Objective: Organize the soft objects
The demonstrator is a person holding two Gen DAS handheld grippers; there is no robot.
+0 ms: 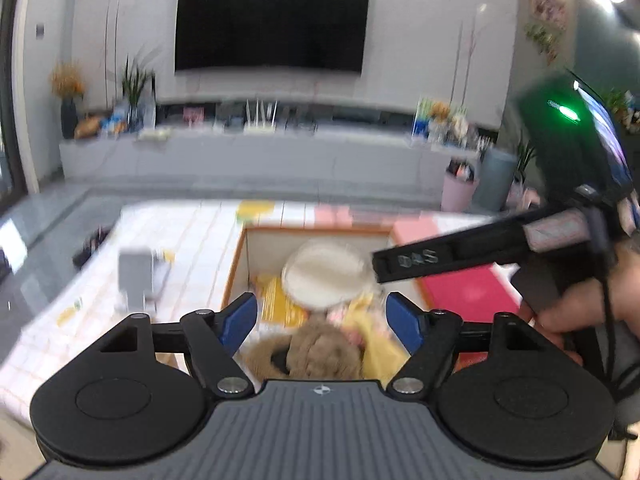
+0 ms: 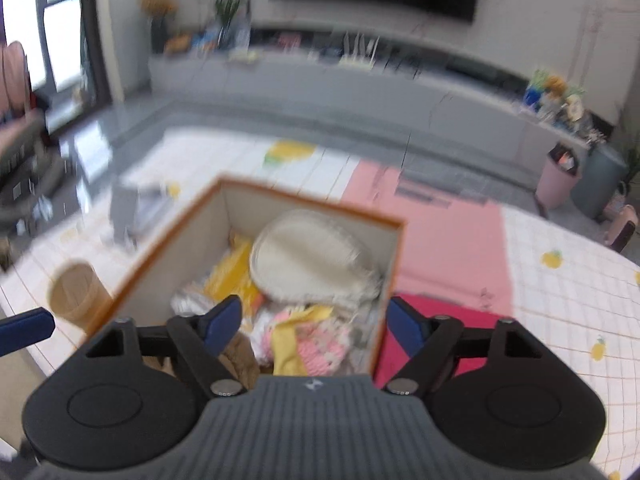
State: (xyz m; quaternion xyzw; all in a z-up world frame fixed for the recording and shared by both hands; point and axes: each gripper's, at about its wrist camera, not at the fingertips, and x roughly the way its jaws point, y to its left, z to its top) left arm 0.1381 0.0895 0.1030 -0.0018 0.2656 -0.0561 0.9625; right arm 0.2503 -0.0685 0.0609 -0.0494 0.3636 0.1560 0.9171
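Note:
An orange-rimmed storage box (image 1: 236, 264) (image 2: 168, 232) stands on a tiled play mat. It holds a cream round cushion (image 1: 324, 276) (image 2: 308, 260), yellow cloth (image 1: 276, 304) (image 2: 232, 276), a pink and yellow knit piece (image 2: 316, 344) and a brown furry item (image 1: 320, 354) (image 2: 240, 360). My left gripper (image 1: 320, 320) is open and empty above the box's near side. My right gripper (image 2: 316, 324) is open and empty above the box; its body (image 1: 460, 256) reaches in from the right in the left wrist view. Both views are blurred.
A magenta cushion (image 1: 464, 288) (image 2: 440, 320) lies right of the box on the pink part of the mat (image 2: 440, 232). A tan cup (image 2: 80, 292) and a grey object (image 1: 136, 276) (image 2: 124, 212) stand left of it. A TV console (image 1: 260, 152) and bins (image 2: 560, 180) are behind.

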